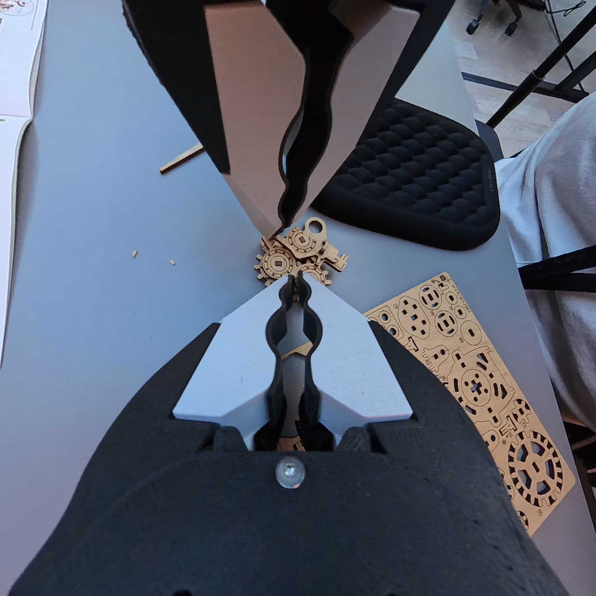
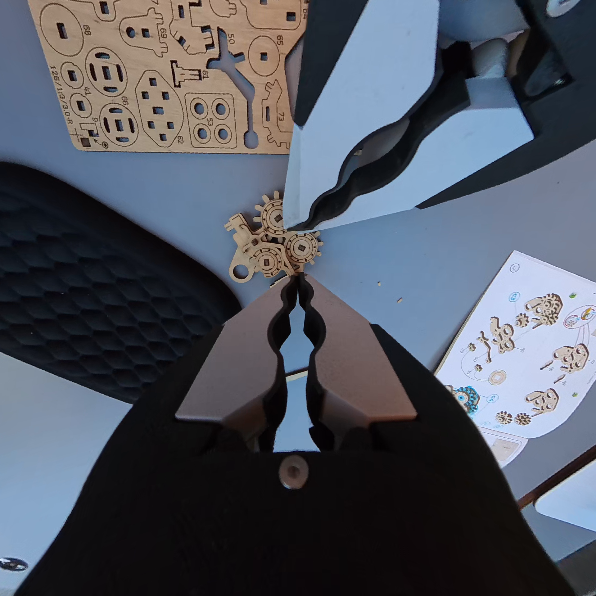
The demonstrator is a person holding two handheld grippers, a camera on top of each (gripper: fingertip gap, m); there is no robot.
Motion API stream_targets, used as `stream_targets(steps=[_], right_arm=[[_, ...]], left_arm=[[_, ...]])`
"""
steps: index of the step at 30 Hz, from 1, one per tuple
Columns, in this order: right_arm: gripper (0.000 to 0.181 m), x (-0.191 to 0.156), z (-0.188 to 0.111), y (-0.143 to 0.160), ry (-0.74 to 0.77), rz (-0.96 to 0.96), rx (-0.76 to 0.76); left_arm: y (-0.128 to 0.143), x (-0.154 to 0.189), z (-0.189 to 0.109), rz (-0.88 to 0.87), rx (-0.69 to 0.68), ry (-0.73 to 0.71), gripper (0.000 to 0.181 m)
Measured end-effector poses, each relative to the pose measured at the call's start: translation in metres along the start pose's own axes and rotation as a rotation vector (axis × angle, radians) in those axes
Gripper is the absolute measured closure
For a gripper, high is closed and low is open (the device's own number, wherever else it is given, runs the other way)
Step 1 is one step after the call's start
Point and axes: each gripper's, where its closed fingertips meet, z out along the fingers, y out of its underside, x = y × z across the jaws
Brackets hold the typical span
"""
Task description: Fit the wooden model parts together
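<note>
Grey and matte, the tabletop [image 1: 96,200] fills most of both wrist views, with pale wood flooring and black chair legs visible past its far edge in the left wrist view. At the middle of the table lies the small light-wood model assembly [image 1: 301,254], a flat plate with a ring-shaped lug and three toothed gear wheels pinned onto it.

The left gripper [image 1: 296,276], with pale blue-white fingers and wavy black pads, has its jaws drawn narrow, the tips pinching the near edge of the assembly at one of the gear wheels. From the right wrist view the same gripper [image 2: 298,227] comes in from the upper right, tips closed onto the model between two gears.

The right gripper [image 2: 298,276], with brown-grey fingers and black pads, also has its jaws nearly together, the tips meeting at the opposite edge of the model [image 2: 274,246]; whether they actually clamp wood or only touch it I cannot tell. In the left wrist view this gripper [image 1: 280,227] descends from above onto the far side.

Beside the assembly lies a laser-cut plywood parts sheet [image 1: 483,387] with several pieces already punched out. A black quilted cushion [image 1: 412,180] sits just beyond the model. A printed instruction booklet [image 2: 529,348] lies open on the other side. A thin wooden stick [image 1: 180,159] and two tiny wood chips [image 1: 134,253] rest apart on the table.
</note>
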Motion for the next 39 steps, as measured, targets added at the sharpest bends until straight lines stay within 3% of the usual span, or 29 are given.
stream_targets(steps=[9,14,18,25,39], right_arm=[[0.181,0.002,-0.001,0.0,0.049,-0.006,0.071],[0.181,0.017,-0.018,-0.002,0.215,0.247,0.175],[0.178,0.016,-0.025,-0.002,0.24,0.513,0.25],[0.177,0.006,-0.011,0.004,0.311,0.541,0.178],[0.177,0.004,-0.003,0.005,0.256,0.593,0.179]], left_arm=[[0.0,0.0,0.0,0.001,0.001,-0.005,0.181],[-0.001,0.001,0.001,-0.006,-0.006,-0.01,0.181],[-0.001,0.001,0.002,-0.012,-0.007,-0.016,0.181],[-0.002,0.001,0.003,-0.038,-0.011,-0.028,0.181],[-0.003,0.001,0.004,-0.035,-0.017,-0.042,0.181]])
